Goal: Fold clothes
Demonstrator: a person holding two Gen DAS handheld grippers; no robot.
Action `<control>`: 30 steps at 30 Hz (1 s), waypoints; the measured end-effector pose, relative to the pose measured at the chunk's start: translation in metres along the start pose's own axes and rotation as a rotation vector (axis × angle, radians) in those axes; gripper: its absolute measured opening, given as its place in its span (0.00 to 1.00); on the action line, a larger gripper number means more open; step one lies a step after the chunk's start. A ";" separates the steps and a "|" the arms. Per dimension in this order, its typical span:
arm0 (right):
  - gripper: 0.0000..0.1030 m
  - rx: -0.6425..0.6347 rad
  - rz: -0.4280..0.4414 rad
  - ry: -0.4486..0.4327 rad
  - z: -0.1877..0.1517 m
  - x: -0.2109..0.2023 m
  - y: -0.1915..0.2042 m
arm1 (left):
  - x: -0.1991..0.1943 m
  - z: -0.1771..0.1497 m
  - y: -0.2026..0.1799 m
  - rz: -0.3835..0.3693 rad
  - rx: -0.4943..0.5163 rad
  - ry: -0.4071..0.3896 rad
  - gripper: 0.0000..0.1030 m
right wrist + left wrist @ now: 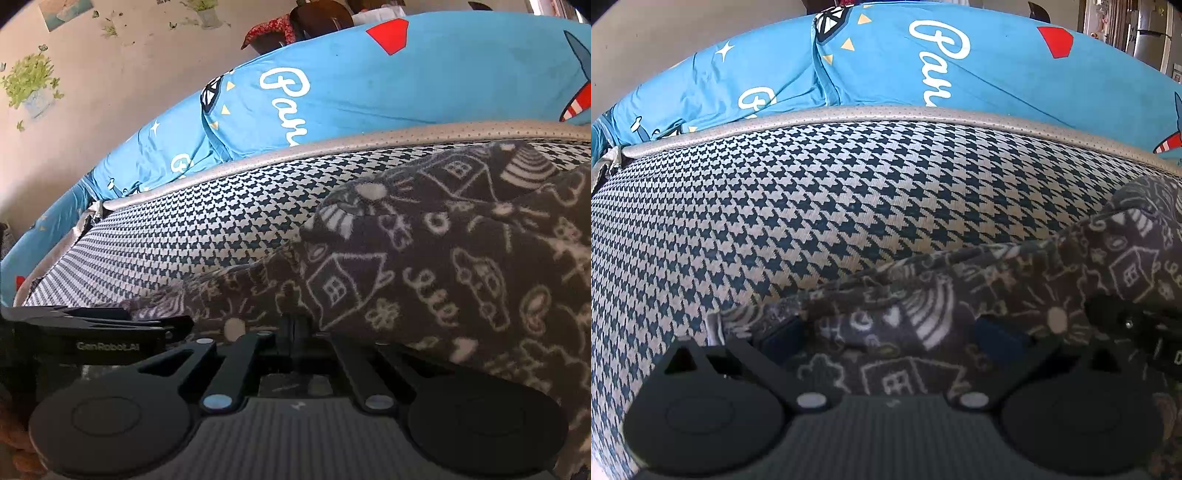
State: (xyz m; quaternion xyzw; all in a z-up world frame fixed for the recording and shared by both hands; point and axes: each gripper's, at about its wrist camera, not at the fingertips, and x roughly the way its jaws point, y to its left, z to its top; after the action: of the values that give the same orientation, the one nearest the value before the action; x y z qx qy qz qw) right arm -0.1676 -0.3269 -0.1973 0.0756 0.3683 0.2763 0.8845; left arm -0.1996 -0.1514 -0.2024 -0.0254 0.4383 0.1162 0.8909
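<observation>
Lying limp at lower right, the soft fleece garment (960, 317) looks light; left gripper (894, 336) gapes around its edge, right gripper (295, 328) pinches it closed

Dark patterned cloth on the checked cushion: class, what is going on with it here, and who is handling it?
A person is folding a dark fleece garment printed with white doodles, using two handheld grippers. It lies on a houndstooth cushion, with a blue printed sheet behind. The left gripper is spread wide, the cloth's edge lying between its fingers. The right gripper is closed, apparently pinching the fabric. The garment is bunched, not yet folded flat.
</observation>
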 end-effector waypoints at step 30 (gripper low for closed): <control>0.00 0.037 -0.100 -0.029 -0.028 -0.043 0.022 | -0.002 -0.002 -0.002 0.002 0.015 -0.011 1.00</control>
State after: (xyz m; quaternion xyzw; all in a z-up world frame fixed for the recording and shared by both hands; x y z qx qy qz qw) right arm -0.2214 -0.3337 -0.1843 0.0774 0.3637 0.2238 0.9009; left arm -0.2023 -0.1538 -0.2018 -0.0178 0.4343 0.1140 0.8934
